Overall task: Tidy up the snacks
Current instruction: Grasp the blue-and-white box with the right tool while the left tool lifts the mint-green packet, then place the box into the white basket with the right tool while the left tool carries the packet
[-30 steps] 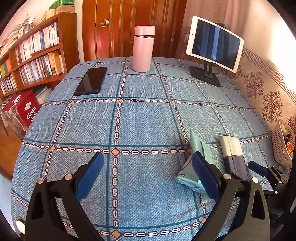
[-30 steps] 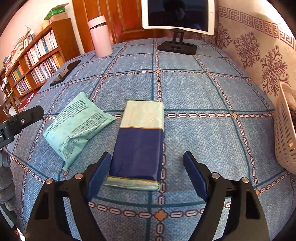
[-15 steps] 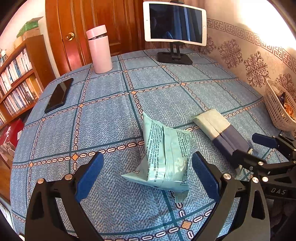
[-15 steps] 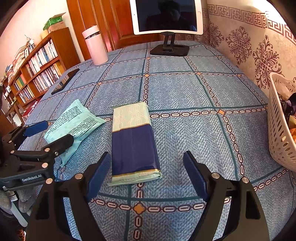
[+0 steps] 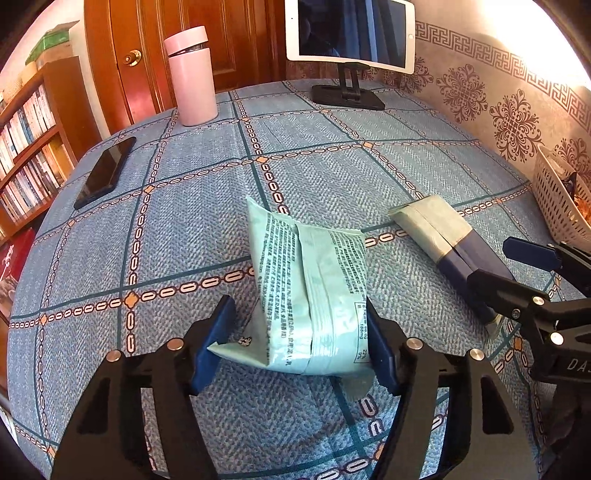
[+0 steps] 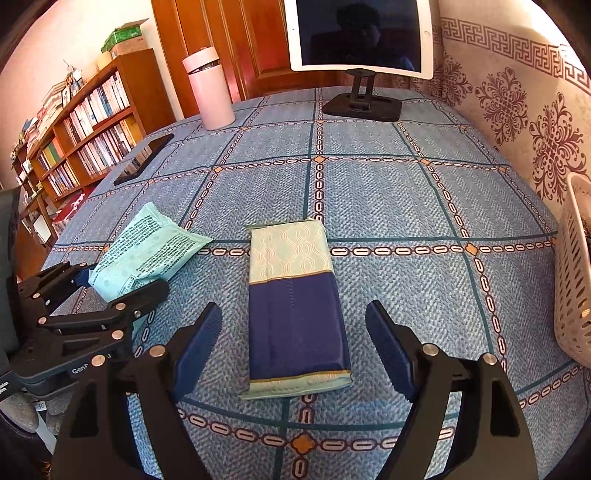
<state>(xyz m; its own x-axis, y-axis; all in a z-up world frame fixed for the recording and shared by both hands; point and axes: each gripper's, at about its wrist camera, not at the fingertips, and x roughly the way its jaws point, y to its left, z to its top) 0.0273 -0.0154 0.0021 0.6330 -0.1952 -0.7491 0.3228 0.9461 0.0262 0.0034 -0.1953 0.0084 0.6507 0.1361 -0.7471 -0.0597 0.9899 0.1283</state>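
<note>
blue checked tablecloth point(image 6: 369, 192) with chain-pattern lines; mint green snack bag point(image 5: 314, 295) with dark print; packet point(image 6: 295, 306) half pale green wavy pattern, half navy; pink bottle point(image 5: 192, 74); white basket point(image 6: 572, 277); blue fingers point(image 6: 199, 347).

everything sits on the table point(image 6: 406, 206), and i place it all from the snack bag point(image 5: 314, 295). the bag lies between my left gripper point(image 5: 301, 350) fingers. right of the bag lies the wrapped pack point(image 6: 295, 310), between my right gripper point(image 6: 295, 350) fingers. further right stands the basket point(image 6: 572, 295). behind the bag stand the flask point(image 5: 192, 77) and the tablet point(image 5: 351, 33); the phone point(image 5: 105, 171) lies behind it, to the left.
</note>
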